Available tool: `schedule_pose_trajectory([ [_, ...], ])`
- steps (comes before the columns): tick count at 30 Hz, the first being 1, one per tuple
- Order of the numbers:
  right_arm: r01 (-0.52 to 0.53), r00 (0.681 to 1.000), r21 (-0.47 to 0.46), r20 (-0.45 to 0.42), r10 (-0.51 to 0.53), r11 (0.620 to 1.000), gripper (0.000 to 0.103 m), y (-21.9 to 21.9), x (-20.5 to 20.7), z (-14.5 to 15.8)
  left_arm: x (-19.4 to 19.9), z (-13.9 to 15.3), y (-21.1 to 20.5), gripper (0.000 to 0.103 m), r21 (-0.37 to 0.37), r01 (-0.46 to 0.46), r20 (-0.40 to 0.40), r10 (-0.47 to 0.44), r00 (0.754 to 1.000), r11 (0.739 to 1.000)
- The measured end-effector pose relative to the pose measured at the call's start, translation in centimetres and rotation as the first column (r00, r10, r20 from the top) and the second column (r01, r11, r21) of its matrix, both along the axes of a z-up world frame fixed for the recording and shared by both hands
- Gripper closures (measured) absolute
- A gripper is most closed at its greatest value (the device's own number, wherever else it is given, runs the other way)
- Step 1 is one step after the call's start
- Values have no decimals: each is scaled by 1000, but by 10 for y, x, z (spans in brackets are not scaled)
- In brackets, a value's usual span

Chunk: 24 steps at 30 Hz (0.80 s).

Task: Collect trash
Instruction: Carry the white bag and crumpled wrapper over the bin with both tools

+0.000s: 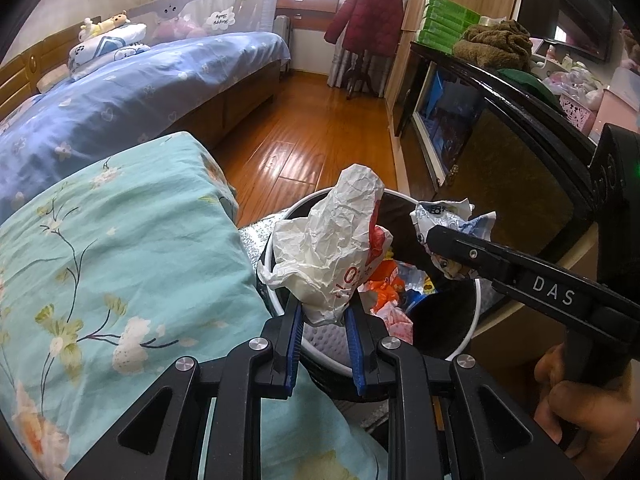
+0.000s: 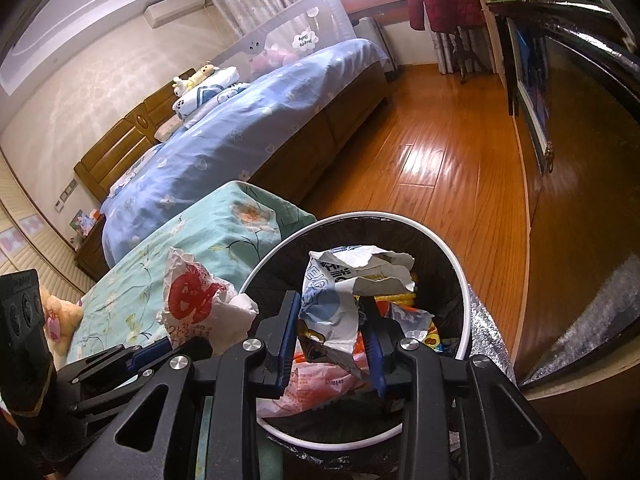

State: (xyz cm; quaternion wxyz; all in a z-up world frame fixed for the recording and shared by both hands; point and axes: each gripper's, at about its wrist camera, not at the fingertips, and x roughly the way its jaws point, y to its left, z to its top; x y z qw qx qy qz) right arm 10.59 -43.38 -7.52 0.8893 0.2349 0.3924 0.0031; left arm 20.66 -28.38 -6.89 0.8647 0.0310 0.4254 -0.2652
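Observation:
My left gripper [image 1: 322, 312] is shut on a crumpled white paper bag with red print [image 1: 332, 240], held upright over the near left rim of a round bin [image 1: 476, 312] with a white ring and black liner. In the right wrist view that bag [image 2: 200, 300] hangs left of the bin [image 2: 460, 264]. My right gripper [image 2: 334, 312] is shut on a torn white and blue wrapper [image 2: 344, 284] above the bin's opening; from the left wrist view the wrapper [image 1: 444, 220] sticks out of that gripper [image 1: 434, 246]. Several colourful wrappers [image 1: 388, 280] lie inside the bin.
A surface covered in teal floral cloth [image 1: 120, 260] lies left of the bin. A dark cabinet [image 1: 520, 152] stands close on the right. Behind are a bed with a blue cover [image 1: 140, 92] and wooden floor [image 1: 312, 128]. A hand [image 1: 580, 400] holds the right gripper's handle.

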Motion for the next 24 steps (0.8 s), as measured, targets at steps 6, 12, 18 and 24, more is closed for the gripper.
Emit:
schedule_pose_trajectory([
  [6, -1, 1000, 0, -2, 1, 1000, 71, -1, 2, -1, 1, 0, -1, 84, 0, 1, 1, -1, 1000, 1000],
  [12, -1, 1000, 0, -2, 1, 1000, 71, -2, 2, -1, 1, 1, -2, 83, 2, 2, 4, -2, 1000, 1000],
  [18, -2, 1000, 0, -6, 2, 1000, 71, -3, 3, -1, 1, 1, -3, 83, 3, 2, 4, -2, 1000, 1000],
  [24, -2, 1000, 3, -13, 2, 1000, 70, -4, 4, -3, 2, 0, -4, 83, 4, 3, 2, -3, 1000, 1000],
])
